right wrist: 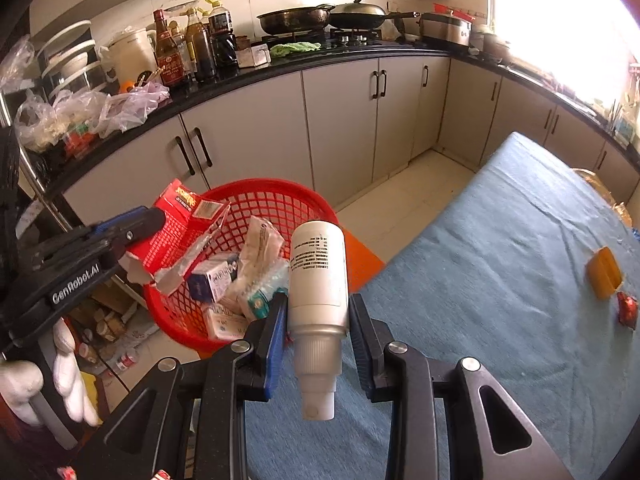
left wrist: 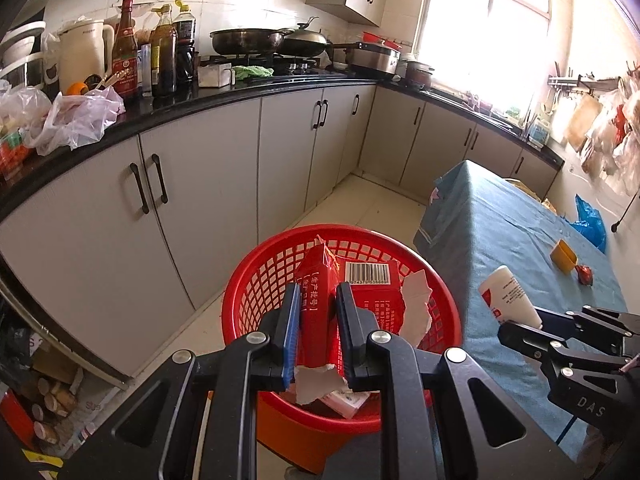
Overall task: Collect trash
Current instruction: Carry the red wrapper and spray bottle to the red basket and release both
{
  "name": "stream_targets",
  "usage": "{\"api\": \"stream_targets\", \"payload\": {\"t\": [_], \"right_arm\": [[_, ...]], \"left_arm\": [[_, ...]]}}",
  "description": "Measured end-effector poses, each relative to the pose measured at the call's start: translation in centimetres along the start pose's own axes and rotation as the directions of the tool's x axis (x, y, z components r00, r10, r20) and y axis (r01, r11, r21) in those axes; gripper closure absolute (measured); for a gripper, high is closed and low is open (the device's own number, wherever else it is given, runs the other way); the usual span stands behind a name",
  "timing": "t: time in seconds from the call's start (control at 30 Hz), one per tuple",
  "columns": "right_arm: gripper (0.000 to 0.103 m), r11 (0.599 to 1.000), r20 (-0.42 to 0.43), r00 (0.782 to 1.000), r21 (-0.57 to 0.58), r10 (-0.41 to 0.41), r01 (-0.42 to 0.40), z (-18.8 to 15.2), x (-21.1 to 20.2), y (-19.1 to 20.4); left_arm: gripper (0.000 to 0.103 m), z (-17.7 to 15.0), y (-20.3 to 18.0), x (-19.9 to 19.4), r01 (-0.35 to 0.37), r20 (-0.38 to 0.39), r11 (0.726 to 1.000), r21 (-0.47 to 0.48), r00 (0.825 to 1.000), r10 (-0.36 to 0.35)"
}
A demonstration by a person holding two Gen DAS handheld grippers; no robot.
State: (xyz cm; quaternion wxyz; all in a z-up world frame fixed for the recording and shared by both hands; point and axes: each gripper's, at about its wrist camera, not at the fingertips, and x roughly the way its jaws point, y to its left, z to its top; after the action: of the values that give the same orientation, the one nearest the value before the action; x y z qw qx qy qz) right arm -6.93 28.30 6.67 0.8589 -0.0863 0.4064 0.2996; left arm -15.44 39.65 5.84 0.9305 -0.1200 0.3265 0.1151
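Left wrist view, lower centre: left gripper (left wrist: 318, 320), black frame with blue pads, clamped on a torn red cardboard carton (left wrist: 316, 312) with white printing; the carton is held above the round red plastic lattice basket (left wrist: 256, 280), which fills the middle of the frame. Behind the held piece, a further flap of the same carton shows a barcode and a ragged white torn edge.

Same view, lower right: right gripper (left wrist: 524, 326), seen from the side, gripping a white plastic bottle (left wrist: 506, 292) over the blue cloth-covered table (left wrist: 520, 240). On the cloth at right: a small orange box (left wrist: 563, 255) and, just beside it, a small red wrapped item (left wrist: 586, 274).

Right wrist view, lower centre: right gripper (right wrist: 318, 316) closed on the white plastic bottle (right wrist: 318, 268) at its lower body, silver collar and white nozzle pointing toward the camera, bottle base toward the basket.

Same view, left: left gripper (right wrist: 150, 220) holding the red carton (right wrist: 176, 236) over the near-left rim of the red basket (right wrist: 280, 196). A hand in a white glove (right wrist: 68, 364) grips its handle at lower left.

Basket contents: a blue-and-white small box (right wrist: 214, 280), crumpled white packaging (right wrist: 258, 252) and other small cartons.

Same view, right: blue cloth (right wrist: 500, 260) with orange box (right wrist: 605, 273) and red wrapped item (right wrist: 627, 307).

Upper half of both views: black kitchen counter (right wrist: 340, 60) with bottles, pans and plastic bags.
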Motion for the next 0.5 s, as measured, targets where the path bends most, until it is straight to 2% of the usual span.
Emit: {"api": "stream_targets", "payload": {"t": [0.17,0.5], "right_arm": [[0.07,0.996,-0.017,0.997,0.062,0.069,-0.068,1.4,2.2,-0.6],[0.07,0.978,-0.046,0.987,0.15,0.155,-0.147,3.0,6.3,-1.4]], "left_arm": [[0.086,0.3,0.3,1.2,0.006,-0.015,1.0,-0.017,1.0,-0.006],[0.083,0.2,-0.3,2.5,-0.003,-0.029,1.0,-0.009,1.0,0.002]]}}
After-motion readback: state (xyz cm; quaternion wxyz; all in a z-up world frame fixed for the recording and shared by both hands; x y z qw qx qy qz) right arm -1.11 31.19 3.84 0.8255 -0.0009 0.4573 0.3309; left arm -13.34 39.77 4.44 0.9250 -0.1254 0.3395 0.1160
